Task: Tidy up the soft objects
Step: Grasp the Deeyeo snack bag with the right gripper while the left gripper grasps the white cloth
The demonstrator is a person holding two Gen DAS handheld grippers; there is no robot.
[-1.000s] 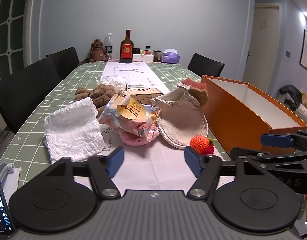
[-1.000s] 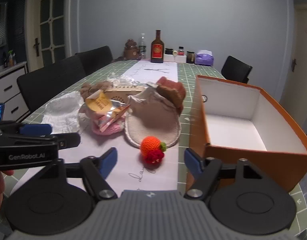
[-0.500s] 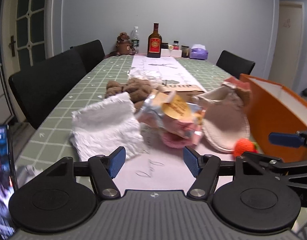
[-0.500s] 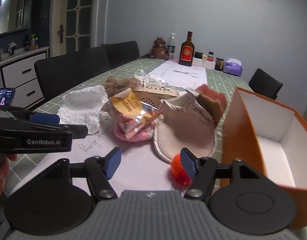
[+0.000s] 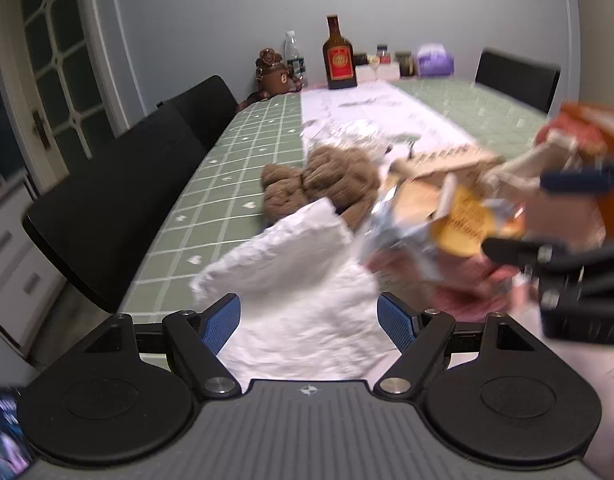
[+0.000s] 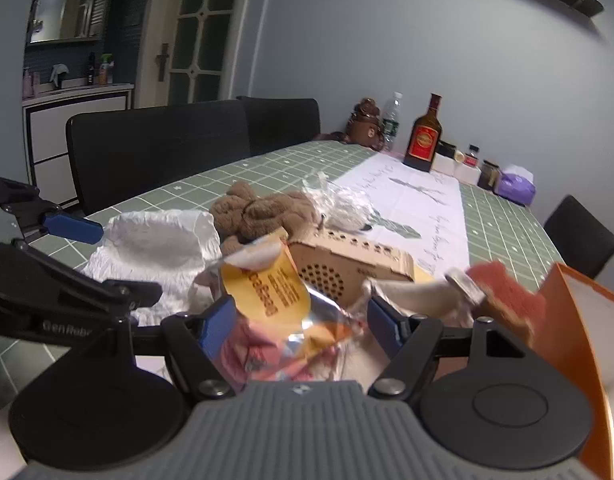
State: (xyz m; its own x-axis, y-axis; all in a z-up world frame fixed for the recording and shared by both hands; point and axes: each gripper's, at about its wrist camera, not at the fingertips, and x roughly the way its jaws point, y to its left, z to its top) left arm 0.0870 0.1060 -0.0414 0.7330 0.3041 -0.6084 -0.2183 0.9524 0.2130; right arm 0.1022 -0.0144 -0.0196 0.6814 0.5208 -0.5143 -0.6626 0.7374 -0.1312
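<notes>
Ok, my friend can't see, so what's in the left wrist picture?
The open left gripper points at a crumpled white cloth on a green checked table. Behind the cloth are a brown plush toy and a shiny snack bag, with the right gripper at the right edge.

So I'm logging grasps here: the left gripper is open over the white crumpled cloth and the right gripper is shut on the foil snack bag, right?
Not quite. The right gripper is open too: the right wrist view shows its blue pads spread apart on either side of the foil snack bag, not clamped on it. The left gripper is indeed open over the white crumpled cloth.
</notes>
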